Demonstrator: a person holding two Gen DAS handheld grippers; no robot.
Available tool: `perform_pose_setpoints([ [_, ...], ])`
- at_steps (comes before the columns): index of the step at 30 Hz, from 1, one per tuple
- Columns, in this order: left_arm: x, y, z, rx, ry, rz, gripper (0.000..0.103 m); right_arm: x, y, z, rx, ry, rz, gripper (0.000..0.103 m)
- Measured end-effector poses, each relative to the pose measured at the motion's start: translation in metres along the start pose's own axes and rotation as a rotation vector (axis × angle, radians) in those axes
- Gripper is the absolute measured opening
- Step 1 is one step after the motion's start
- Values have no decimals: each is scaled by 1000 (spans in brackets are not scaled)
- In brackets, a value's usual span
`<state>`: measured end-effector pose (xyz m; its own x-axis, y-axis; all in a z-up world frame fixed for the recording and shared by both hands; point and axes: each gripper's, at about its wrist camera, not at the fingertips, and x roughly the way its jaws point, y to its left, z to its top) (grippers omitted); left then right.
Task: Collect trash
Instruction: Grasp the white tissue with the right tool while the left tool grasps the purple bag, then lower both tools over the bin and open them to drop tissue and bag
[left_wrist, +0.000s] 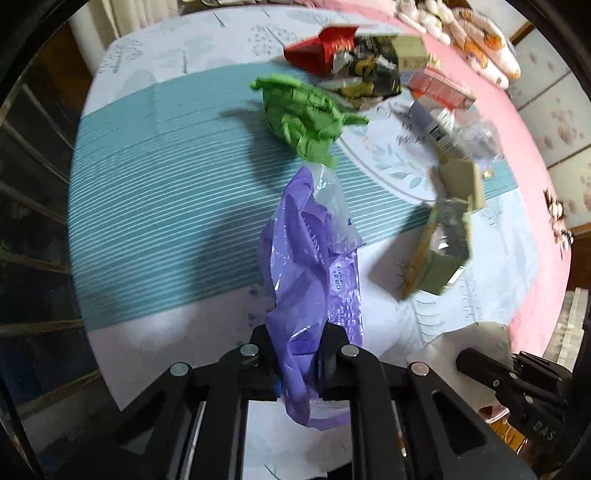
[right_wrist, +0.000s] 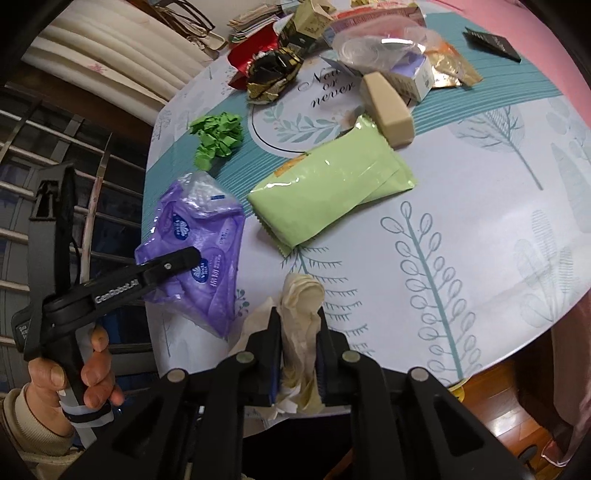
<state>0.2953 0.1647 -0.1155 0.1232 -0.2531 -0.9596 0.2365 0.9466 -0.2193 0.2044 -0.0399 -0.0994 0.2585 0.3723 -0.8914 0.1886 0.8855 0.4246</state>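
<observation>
1. Pinching a purple plastic wrapper (left_wrist: 310, 266), the left tool (left_wrist: 299, 365) is clamped on it at the lower centre of the left wrist view.
2. The right tool (right_wrist: 298, 354) grips a crumpled cream tissue (right_wrist: 301, 295), low in its view.
3. A crumpled green paper (right_wrist: 218, 134) and a light green packet (right_wrist: 332, 192) lie on the tabletop (right_wrist: 461, 184), mid-frame.

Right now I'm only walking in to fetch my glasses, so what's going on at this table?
A person is clearing trash with a handheld gripper in each hand. The left gripper has its jaws shut on a purple plastic wrapper near the table edge. The right gripper is shut on a crumpled cream tissue. Still lying on the tablecloth: a green paper wad, a light green packet, a beige block and a heap of wrappers and boxes at the far side.
</observation>
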Motion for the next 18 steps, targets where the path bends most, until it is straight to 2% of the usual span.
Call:
perform_pose_setpoints([
  [8,-59,-25,-44,-14,-145,26,10,-35,-6,-12,-100,-21,-11,14],
  [12,-86,-58,-71,-10,-231,55,10,-56,-18,-21,-172,-31,-17,14],
  [18,-97,-116,-118,-51,-295,103,10,-93,-56,-44,-294,-24,-15,14],
])
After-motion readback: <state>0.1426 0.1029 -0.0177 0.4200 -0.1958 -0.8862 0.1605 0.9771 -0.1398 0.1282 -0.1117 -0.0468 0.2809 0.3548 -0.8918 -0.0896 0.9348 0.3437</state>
